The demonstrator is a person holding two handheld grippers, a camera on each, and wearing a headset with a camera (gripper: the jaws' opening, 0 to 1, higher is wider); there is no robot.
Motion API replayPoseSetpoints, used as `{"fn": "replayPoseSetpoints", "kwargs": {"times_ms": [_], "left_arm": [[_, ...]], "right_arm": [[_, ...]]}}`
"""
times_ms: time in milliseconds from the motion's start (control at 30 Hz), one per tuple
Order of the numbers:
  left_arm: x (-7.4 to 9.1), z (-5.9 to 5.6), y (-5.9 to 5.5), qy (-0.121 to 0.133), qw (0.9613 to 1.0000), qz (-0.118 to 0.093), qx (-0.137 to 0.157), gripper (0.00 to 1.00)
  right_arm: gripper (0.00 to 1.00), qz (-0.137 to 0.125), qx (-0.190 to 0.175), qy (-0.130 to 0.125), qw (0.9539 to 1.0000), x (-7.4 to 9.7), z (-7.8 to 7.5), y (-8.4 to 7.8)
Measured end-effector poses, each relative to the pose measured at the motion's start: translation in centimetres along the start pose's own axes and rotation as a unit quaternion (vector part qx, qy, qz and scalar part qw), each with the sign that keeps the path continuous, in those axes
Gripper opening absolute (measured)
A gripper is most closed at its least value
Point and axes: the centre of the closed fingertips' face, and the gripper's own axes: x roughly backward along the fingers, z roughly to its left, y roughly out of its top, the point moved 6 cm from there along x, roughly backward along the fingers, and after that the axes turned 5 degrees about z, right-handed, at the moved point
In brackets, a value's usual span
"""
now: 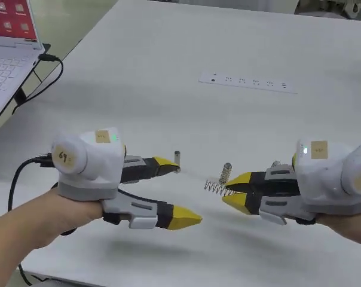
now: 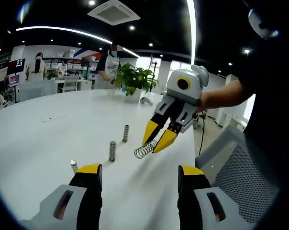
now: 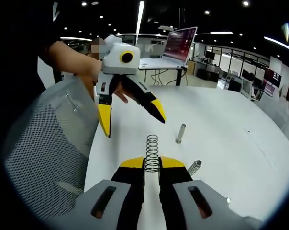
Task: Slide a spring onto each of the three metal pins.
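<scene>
right gripper [image 3: 152, 165] pinches the coiled wire spring [image 3: 152, 146], left gripper [image 2: 140, 170] gapes; we must centre its bore over the bare steel pin [image 3: 181, 133].

The surface [image 1: 168, 89] is white, smooth and matt, with a faint sheen. The spring [image 1: 215, 186] is thin bright metal wire. The bare pin [image 1: 177, 156] is duller silvery metal. The left claw [image 1: 185, 194] and right claw [image 1: 228, 192] have glossy white plastic bodies, matt grey and black plastic arms and smooth yellow tips. The chair [image 3: 39, 158] back is grey woven mesh.
</scene>
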Motion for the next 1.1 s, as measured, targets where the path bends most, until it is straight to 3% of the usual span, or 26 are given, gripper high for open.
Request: {"fn": "replayPoseSetpoints", "kwargs": {"times_ms": [367,633,1100], "left_arm": [[-1.9,-0.5,1.3,-0.032,0.9994,-0.001,-0.014,0.37],[-2.5,-1.0,1.3,-0.043,0.9988,-0.002,-0.022,0.17],[-2.6,-1.4,1.5,-0.051,0.9983,-0.009,-0.026,0.06]], "right_arm": [[0.08,0.007,0.037,0.022,0.9990,0.3,0.0,-0.3],[0.08,0.003,0.044,0.032,0.9985,0.4,0.1,-0.1],[0.08,0.003,0.051,0.043,0.9978,0.6,0.4,0.2]]}}
